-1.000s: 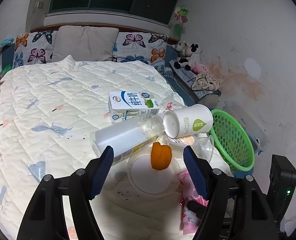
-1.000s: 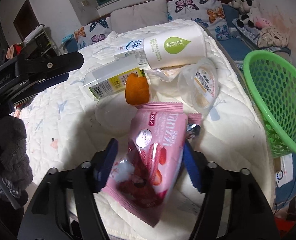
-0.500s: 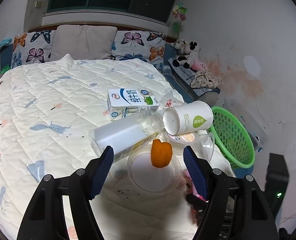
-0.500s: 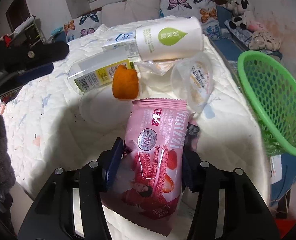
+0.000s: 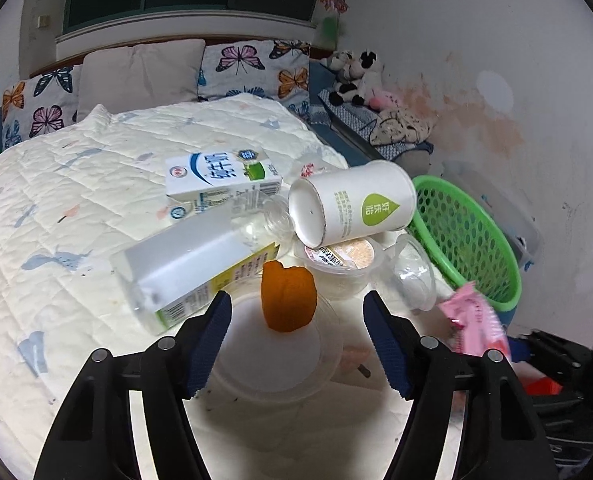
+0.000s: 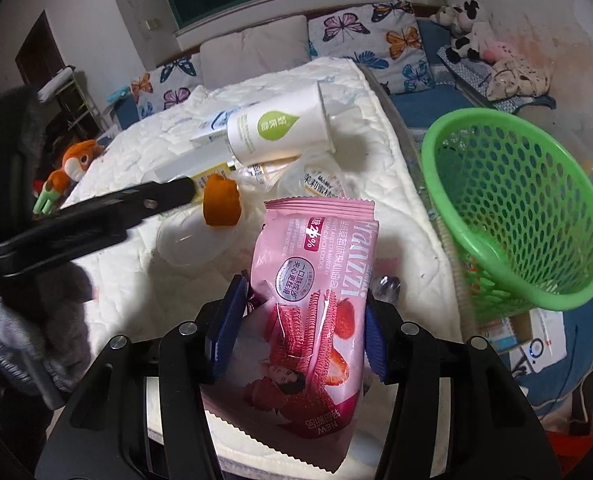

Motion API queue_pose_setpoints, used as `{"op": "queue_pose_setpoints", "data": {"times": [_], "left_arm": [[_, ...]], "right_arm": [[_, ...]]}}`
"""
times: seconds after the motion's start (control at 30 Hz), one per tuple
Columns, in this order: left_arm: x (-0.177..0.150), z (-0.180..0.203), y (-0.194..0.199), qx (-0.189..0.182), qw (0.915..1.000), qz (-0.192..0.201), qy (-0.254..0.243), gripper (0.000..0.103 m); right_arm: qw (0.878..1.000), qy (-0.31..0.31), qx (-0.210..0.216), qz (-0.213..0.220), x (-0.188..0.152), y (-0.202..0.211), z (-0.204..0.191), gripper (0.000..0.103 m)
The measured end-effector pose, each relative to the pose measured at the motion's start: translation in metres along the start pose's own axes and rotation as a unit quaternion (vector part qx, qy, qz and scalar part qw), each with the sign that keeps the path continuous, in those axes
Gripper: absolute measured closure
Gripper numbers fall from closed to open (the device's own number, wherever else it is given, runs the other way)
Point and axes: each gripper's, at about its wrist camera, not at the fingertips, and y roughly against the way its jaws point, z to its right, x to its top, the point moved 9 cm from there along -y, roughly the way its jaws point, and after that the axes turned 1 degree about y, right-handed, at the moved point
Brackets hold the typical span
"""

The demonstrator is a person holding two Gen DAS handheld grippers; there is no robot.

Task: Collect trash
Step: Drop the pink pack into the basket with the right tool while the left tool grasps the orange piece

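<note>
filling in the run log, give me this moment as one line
right gripper: shut on pink cookie wrapper, lifted | left gripper: open, over orange peel | green basket: nothing seen inside

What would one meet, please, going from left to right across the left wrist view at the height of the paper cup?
Quilt → bottle → paper cup → green basket → wall.

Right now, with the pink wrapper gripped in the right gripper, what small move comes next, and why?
Probably swing the right gripper rightward over the green basket before opening: the pink cookie wrapper is clamped and lifted, and the basket sits open beside the bed.
</note>
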Motion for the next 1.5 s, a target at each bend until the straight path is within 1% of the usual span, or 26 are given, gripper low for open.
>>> {"op": "queue_pose_setpoints", "data": {"times": [0.2, 0.4, 0.57, 0.63, 0.77, 0.93, 1.17, 1.23, 1.3, 1.5], "left_arm": [[0.0, -0.001, -0.023, 0.008, 0.9998, -0.017, -0.006, 0.044], [0.0, -0.005, -0.038, 0.009, 0.9995, -0.029, 0.007, 0.05], [0.0, -0.005, -0.046, 0.004, 0.9994, -0.034, 0.008, 0.062], [0.0, -0.005, -0.047, 0.006, 0.9994, -0.033, 0.007, 0.064], [0.0, -0.006, -0.047, 0.001, 0.9993, -0.035, 0.01, 0.07], [0.0, -0.005, -0.038, 0.0, 0.9996, -0.027, 0.011, 0.073], [0.001, -0.003, -0.01, -0.005, 0.9999, -0.006, 0.01, 0.074], [0.004, -0.001, 0.0, -0.008, 0.9999, 0.002, 0.008, 0.074], [0.006, 0.0, 0.009, -0.006, 0.9999, 0.01, 0.004, 0.074], [0.016, 0.009, 0.035, -0.016, 0.9994, 0.03, 0.001, 0.074]], "right_arm": [[1.0, -0.005, 0.003, 0.012, 0.0, 0.012, 0.011, 0.049], [0.999, -0.025, -0.005, 0.02, 0.004, 0.02, 0.029, 0.049], [0.999, -0.037, -0.016, 0.024, 0.005, 0.023, 0.045, 0.049], [0.999, -0.041, -0.019, 0.024, 0.004, 0.023, 0.051, 0.049], [0.998, -0.046, -0.024, 0.025, 0.004, 0.024, 0.057, 0.049], [0.998, -0.05, -0.03, 0.029, 0.007, 0.025, 0.065, 0.049], [0.997, -0.059, -0.037, 0.036, 0.018, 0.024, 0.086, 0.049], [0.996, -0.06, -0.048, 0.037, 0.021, 0.024, 0.096, 0.049], [0.996, -0.063, -0.048, 0.038, 0.024, 0.023, 0.105, 0.049], [0.995, -0.072, -0.067, 0.035, 0.029, 0.014, 0.138, 0.049]]}}
